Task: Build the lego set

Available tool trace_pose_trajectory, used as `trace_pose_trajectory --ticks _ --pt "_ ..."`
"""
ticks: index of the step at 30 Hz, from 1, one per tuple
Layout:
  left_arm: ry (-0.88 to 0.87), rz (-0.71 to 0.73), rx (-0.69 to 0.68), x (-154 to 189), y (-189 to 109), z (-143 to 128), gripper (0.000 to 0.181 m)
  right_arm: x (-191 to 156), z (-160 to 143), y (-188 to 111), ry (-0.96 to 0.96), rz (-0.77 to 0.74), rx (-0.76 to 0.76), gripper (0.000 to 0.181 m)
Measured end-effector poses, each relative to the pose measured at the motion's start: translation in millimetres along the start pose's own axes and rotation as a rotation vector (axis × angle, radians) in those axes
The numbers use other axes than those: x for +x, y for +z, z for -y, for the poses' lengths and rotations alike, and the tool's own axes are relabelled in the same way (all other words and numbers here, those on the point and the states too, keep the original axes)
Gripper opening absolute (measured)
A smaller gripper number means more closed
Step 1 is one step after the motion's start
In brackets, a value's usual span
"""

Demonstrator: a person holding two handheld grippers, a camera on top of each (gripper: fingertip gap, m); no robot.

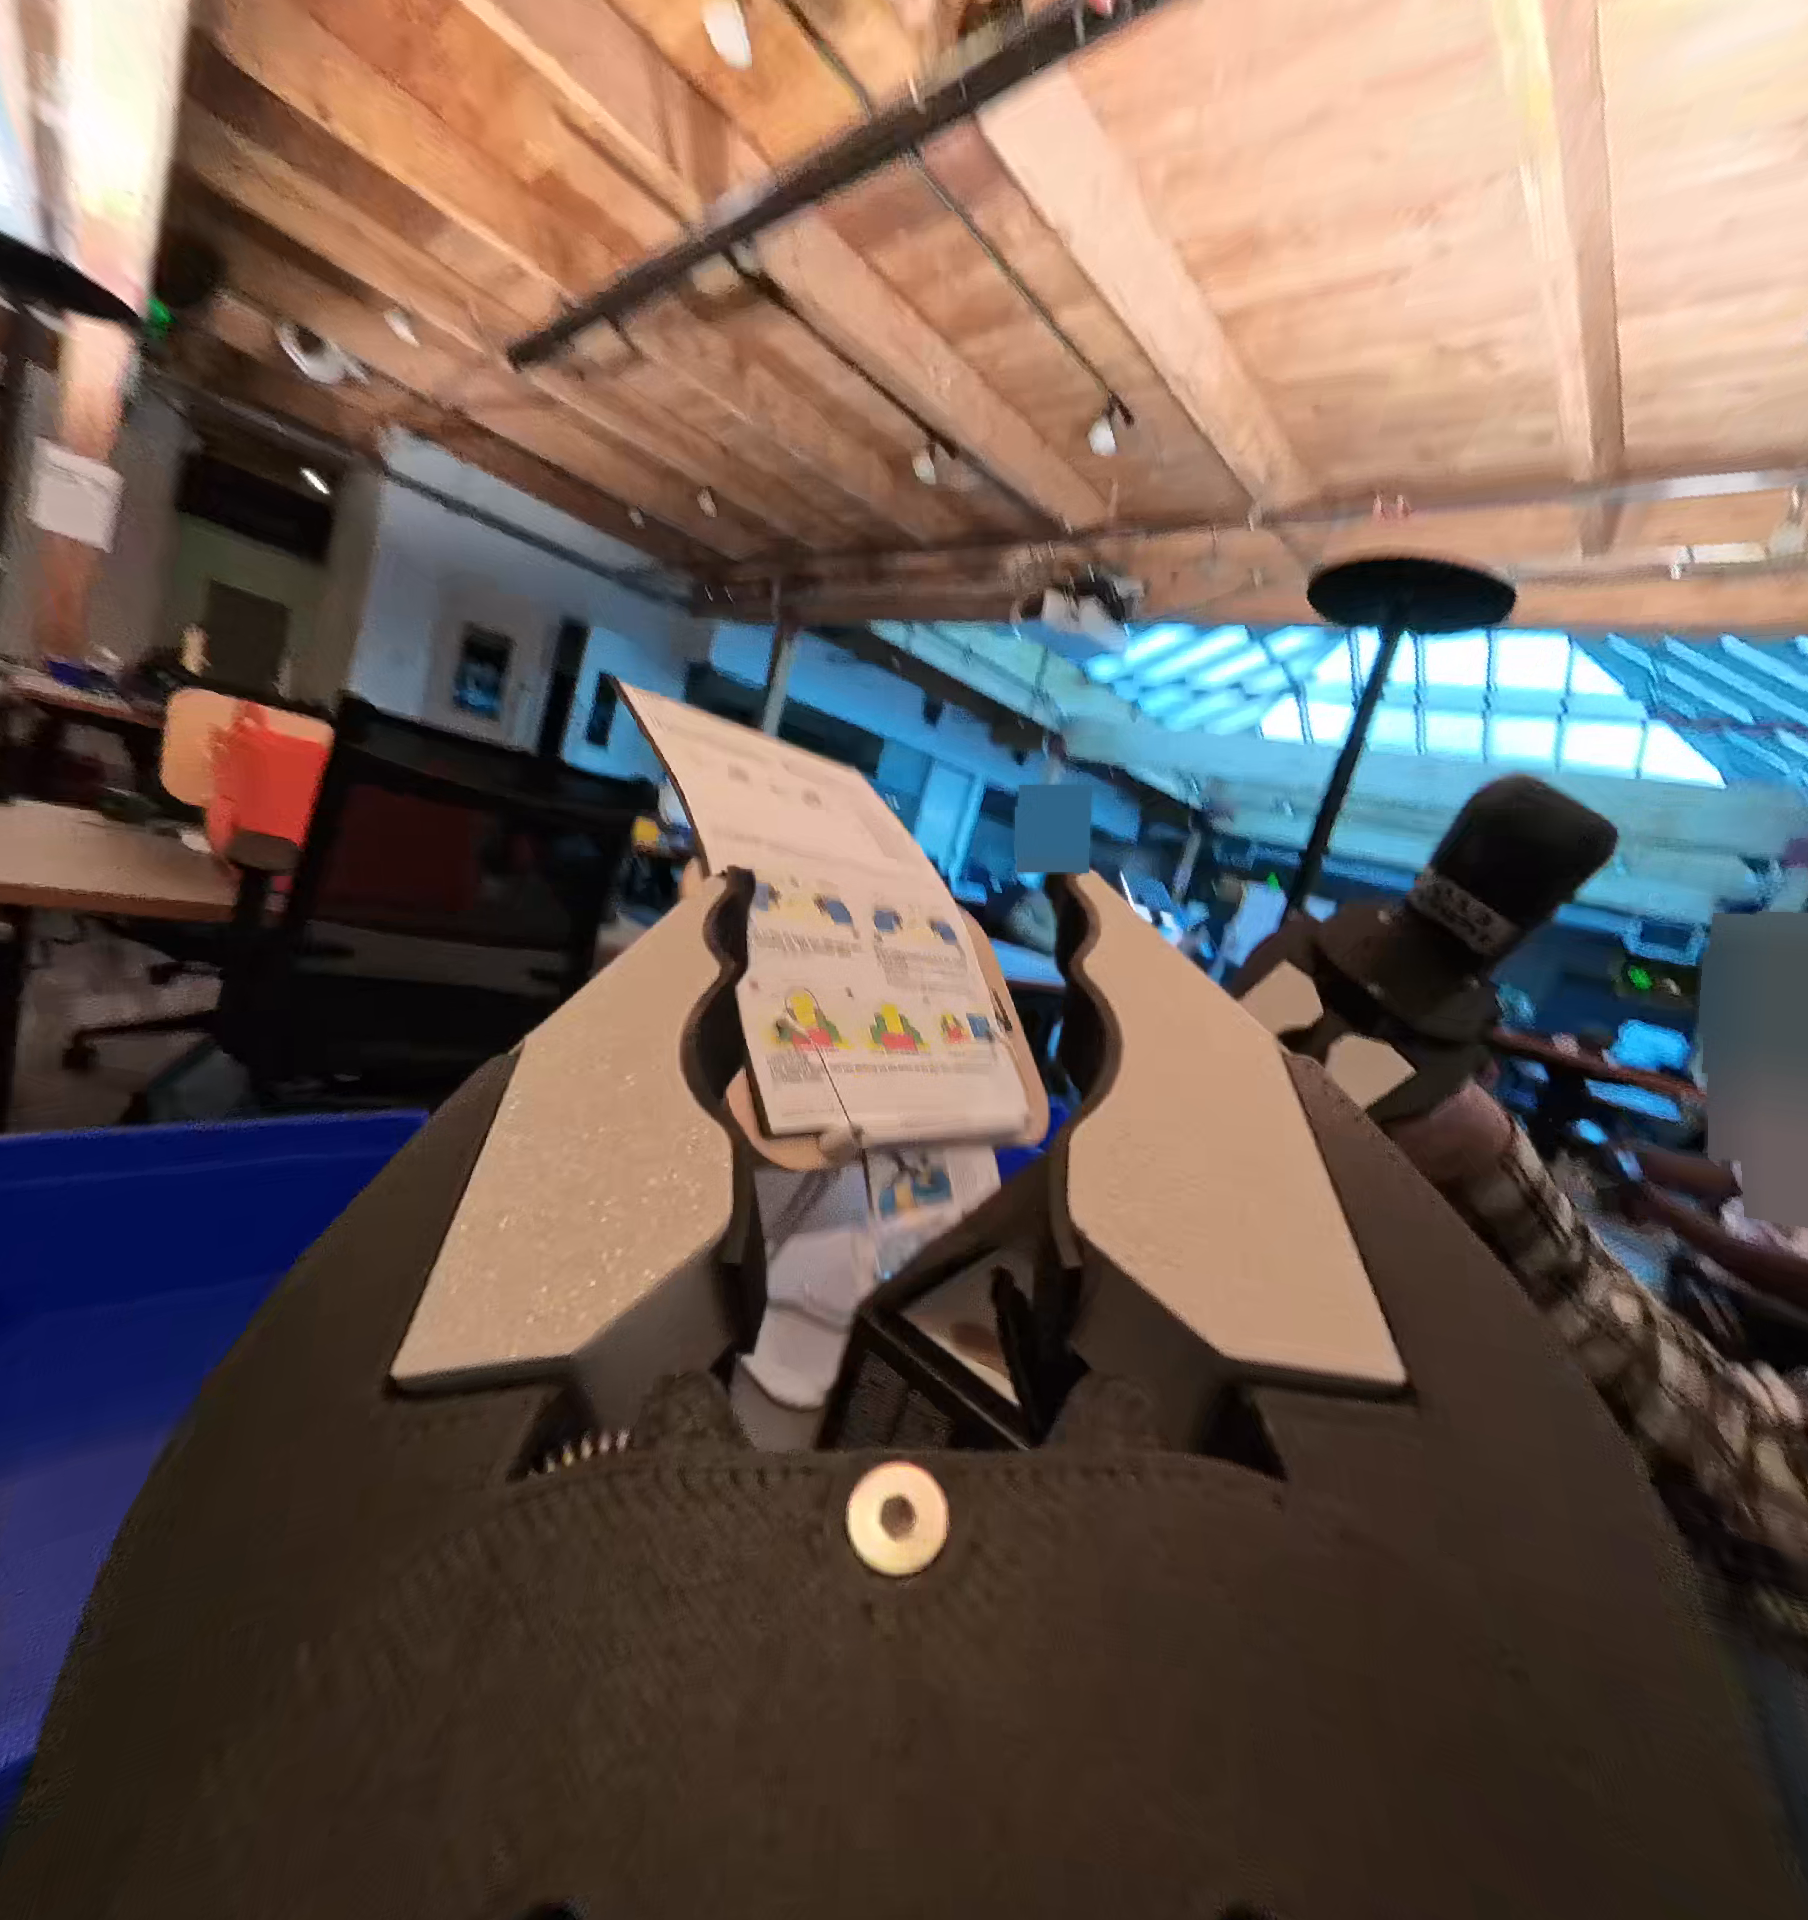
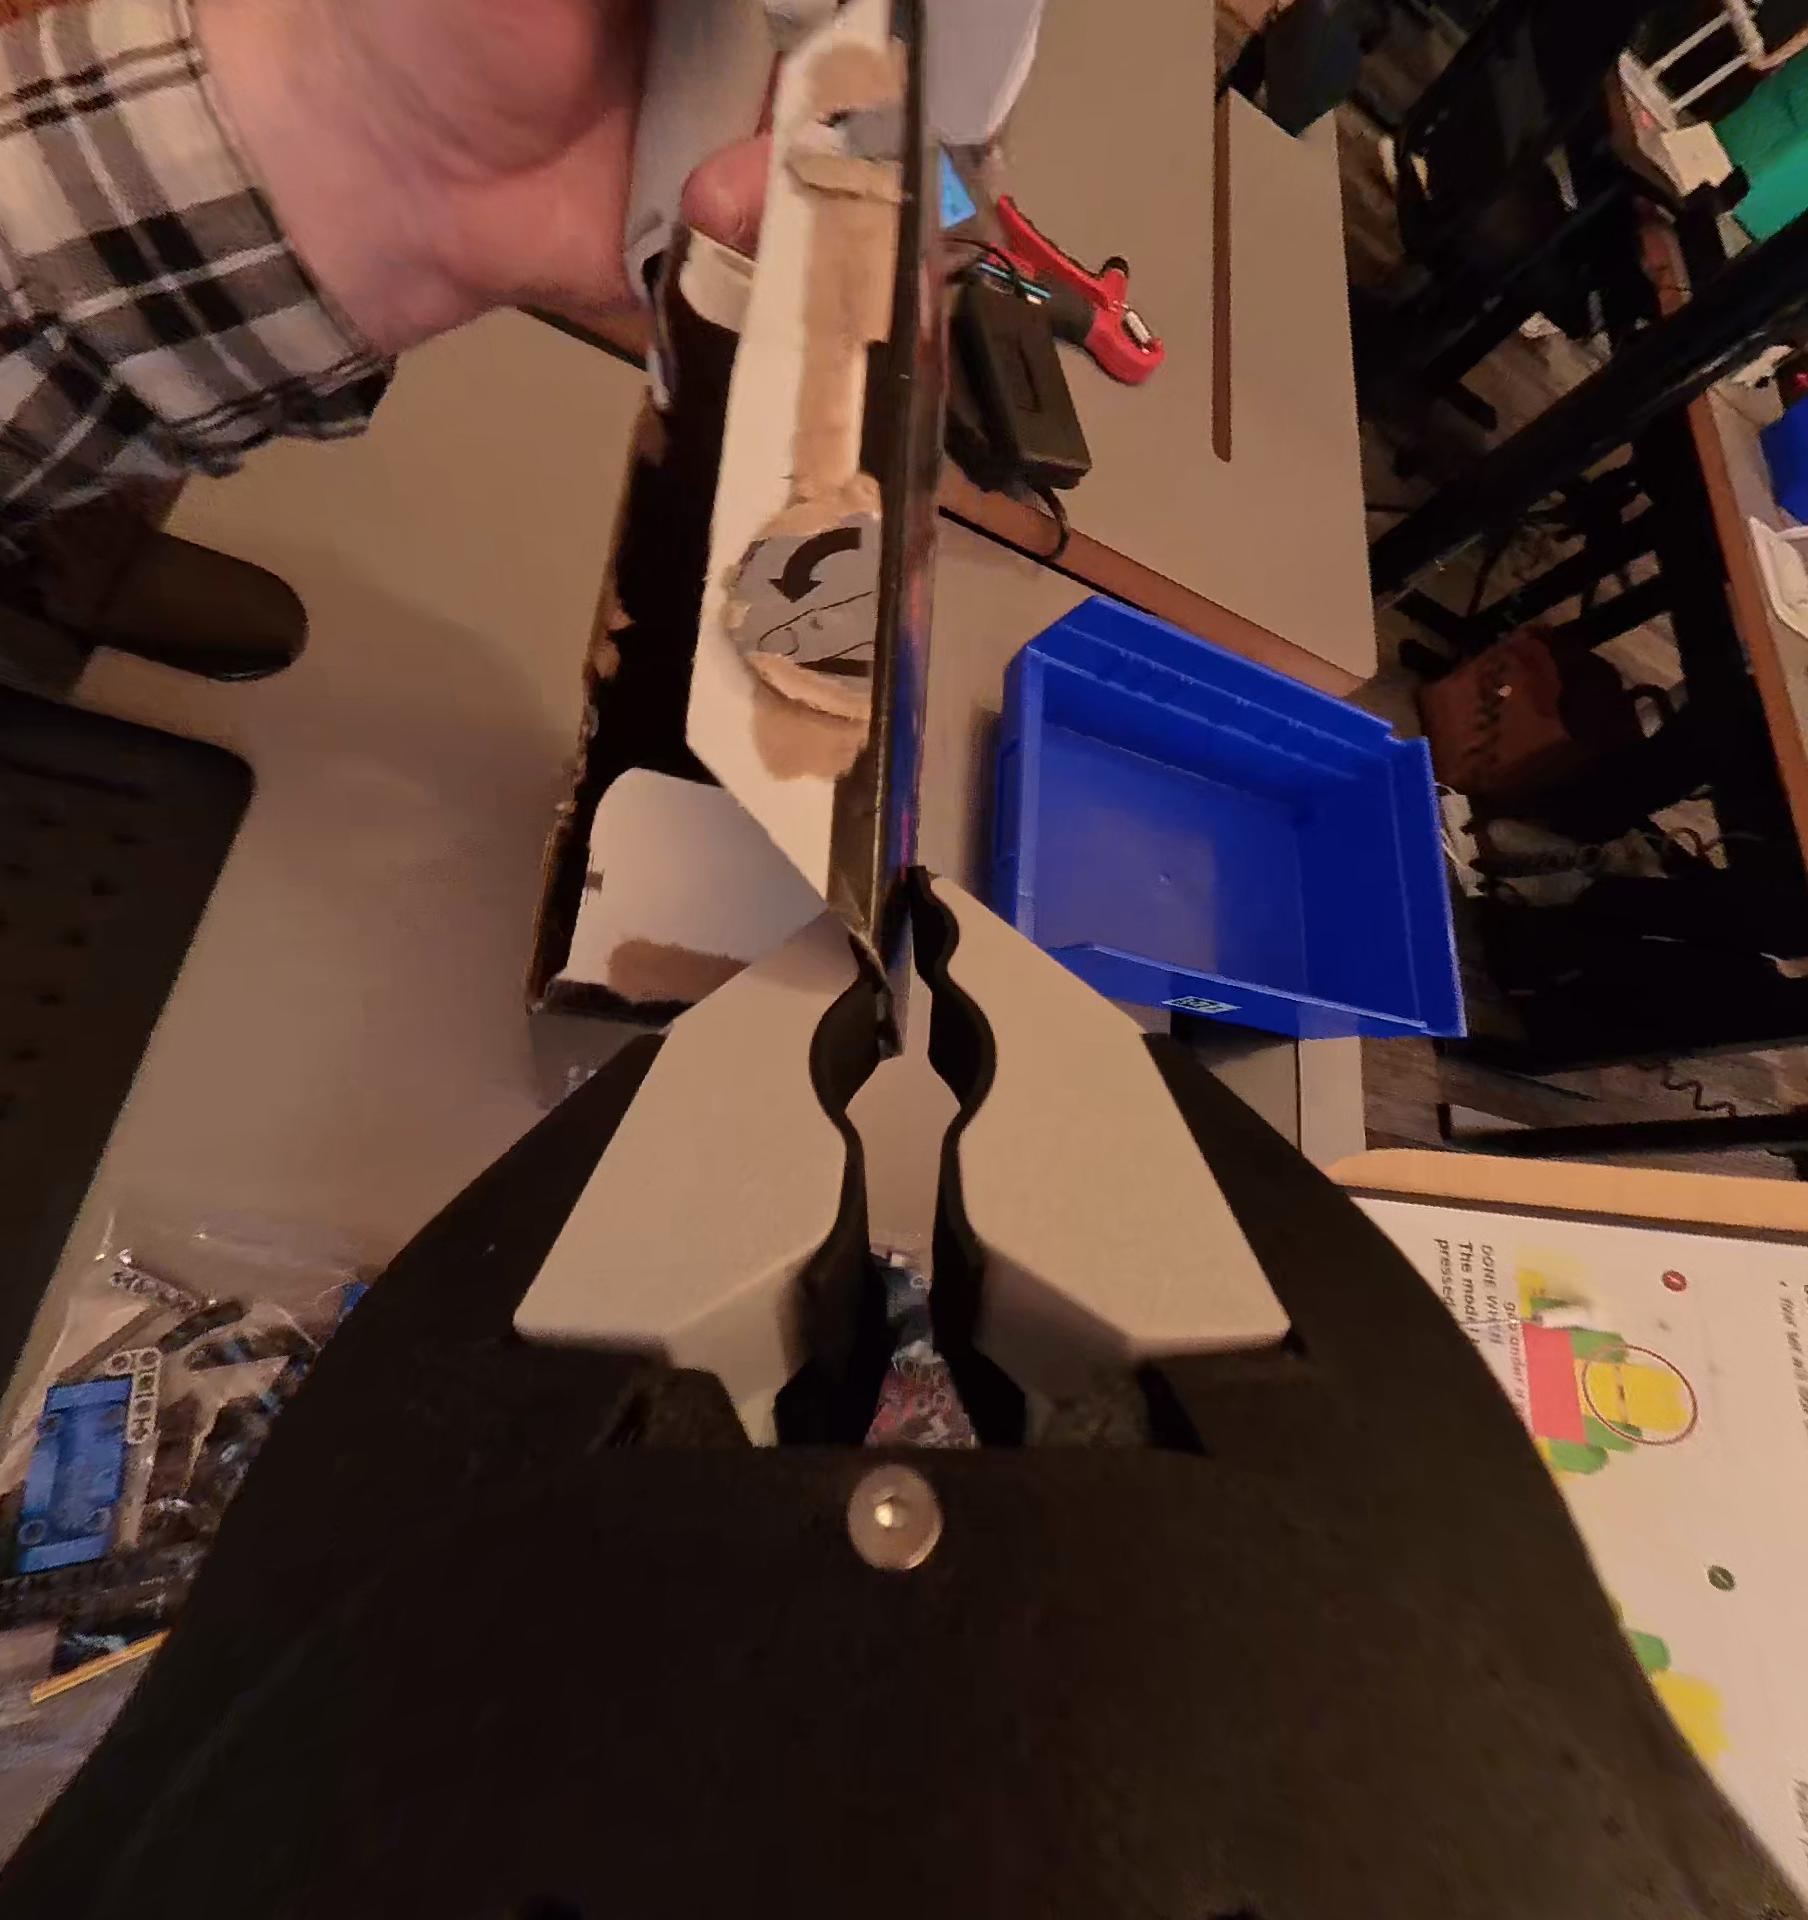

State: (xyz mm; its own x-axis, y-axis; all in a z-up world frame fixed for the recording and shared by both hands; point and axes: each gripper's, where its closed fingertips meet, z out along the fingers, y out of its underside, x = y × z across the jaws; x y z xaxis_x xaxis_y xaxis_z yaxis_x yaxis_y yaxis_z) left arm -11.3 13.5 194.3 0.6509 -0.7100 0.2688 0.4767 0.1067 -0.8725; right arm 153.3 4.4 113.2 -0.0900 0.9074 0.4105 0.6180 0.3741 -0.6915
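In the right wrist view my right gripper [image 2: 898, 920] is shut on the thin edge of the opened lego box [image 2: 806, 436]. The box is seen edge-on, with a dark printed outside and torn white inner flaps, and it is held up over the grey table [image 2: 412, 831]. A clear bag of blue and black lego pieces [image 2: 100, 1455] lies at the lower left. My left gripper [image 1: 900, 888] points up towards the ceiling with its jaws wide open. A printed instruction sheet [image 1: 858, 987] shows between its fingers, and the right pad does not touch it.
A blue bin [image 2: 1222, 831] stands right of the box and also shows in the left wrist view [image 1: 100, 1351]. An instruction board [image 2: 1658, 1455] lies at the lower right. A red tool [image 2: 1076, 291] and a black power brick [image 2: 1019, 384] lie farther back. A hand in a plaid sleeve [image 2: 412, 156] is at the upper left, and a black mat [image 2: 48, 987] is at the left. The grippers' ends are close to 20 cm from one another.
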Motion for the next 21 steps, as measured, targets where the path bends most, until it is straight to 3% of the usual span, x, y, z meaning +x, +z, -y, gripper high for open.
trace_pose_trajectory --ticks 5,7,12,17,21 --pt "0.029 -0.180 -0.265 32 6 -25 0.076 -11 -1 4 -0.013 0.034 -0.020 0.012" --pt "0.026 -0.233 -0.305 46 3 -29 0.087 -14 0 2 -0.004 0.048 0.002 0.022" --pt "0.032 -0.214 -0.336 52 -3 -30 0.084 -34 10 -20 0.078 0.222 0.110 0.062" --pt "0.040 -0.252 -0.385 62 -11 -33 0.084 -37 40 -45 0.198 0.307 0.320 0.067" --pt "0.091 -0.244 -0.535 60 -9 -62 0.070 -31 40 -32 0.241 0.328 0.319 0.047"
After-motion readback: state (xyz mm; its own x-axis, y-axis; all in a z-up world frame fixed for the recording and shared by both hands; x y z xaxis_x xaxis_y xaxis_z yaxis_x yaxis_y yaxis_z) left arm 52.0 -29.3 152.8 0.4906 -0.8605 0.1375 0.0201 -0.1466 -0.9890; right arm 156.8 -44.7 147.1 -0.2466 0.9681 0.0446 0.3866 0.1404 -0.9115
